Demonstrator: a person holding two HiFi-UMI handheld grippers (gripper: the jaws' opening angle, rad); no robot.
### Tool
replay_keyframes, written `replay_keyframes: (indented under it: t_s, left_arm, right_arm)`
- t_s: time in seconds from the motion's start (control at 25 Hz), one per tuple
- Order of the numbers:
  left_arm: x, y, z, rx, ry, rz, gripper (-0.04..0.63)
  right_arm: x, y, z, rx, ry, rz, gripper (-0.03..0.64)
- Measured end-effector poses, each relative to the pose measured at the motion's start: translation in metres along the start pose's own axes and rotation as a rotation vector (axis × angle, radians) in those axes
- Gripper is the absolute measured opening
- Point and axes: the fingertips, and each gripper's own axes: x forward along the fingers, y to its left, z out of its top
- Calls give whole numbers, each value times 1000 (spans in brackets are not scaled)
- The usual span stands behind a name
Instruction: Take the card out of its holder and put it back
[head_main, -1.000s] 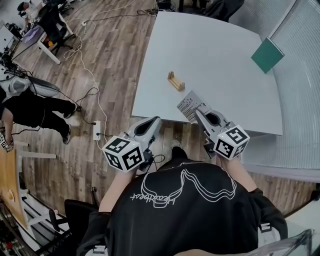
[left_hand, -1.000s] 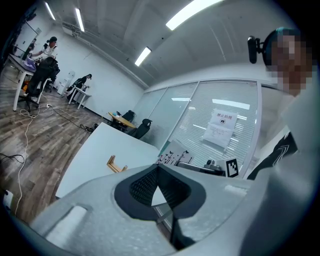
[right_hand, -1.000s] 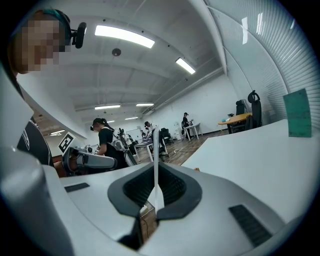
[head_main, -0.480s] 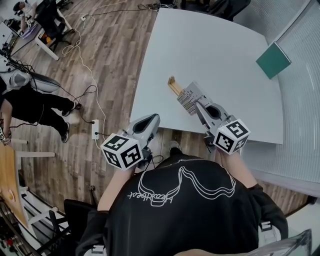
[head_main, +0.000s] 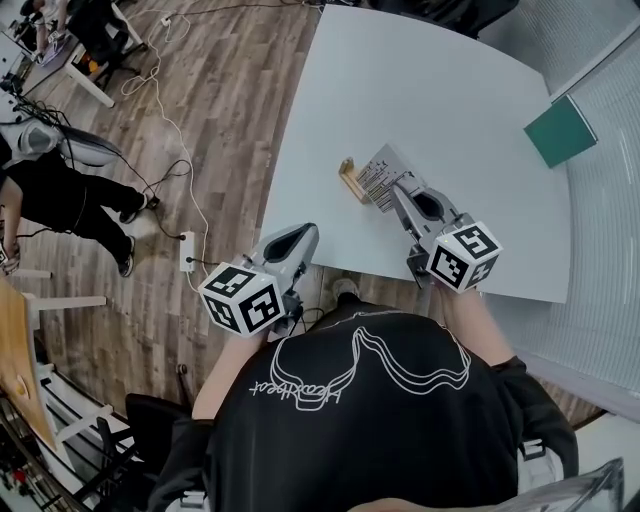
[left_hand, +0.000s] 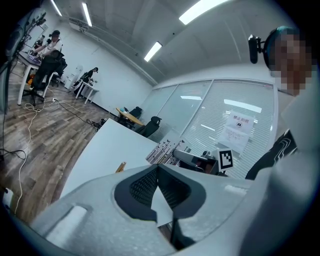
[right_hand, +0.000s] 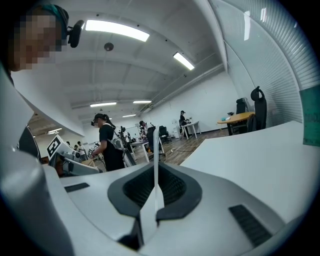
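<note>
The right gripper (head_main: 398, 188), at the centre of the head view, has its jaws clamped on the near corner of the card (head_main: 378, 175). In the right gripper view the card (right_hand: 156, 150) shows edge-on as a thin white strip standing straight up between the dark pads.

The card is out of its holder, so the first half of the job appears done. What remains, by the look of it, is to seat the card in the slot and let go. It hangs tilted just right of the small wooden holder (head_main: 350, 180), with its far edge at or over the holder; whether the two touch cannot be told.

The card is a pale, flat rectangle printed with rows of dark text and bar-like marks. It looks stiff, with no bend showing.

The holder stands alone near the front of the pale grey table (head_main: 430, 90). A green pad (head_main: 560, 130) lies well apart at the upper right.

The left gripper (head_main: 298, 235) is held off the table's near edge at lower left, over the wood floor. Its jaws are closed together with nothing between them.
</note>
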Motion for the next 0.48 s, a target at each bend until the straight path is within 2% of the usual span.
replay_keyframes:
  t_s: [0.48]
  left_arm:
    - [10, 27, -9, -40, 31, 33, 12]
  right_arm:
    - [37, -28, -15, -6, 34, -26, 23]
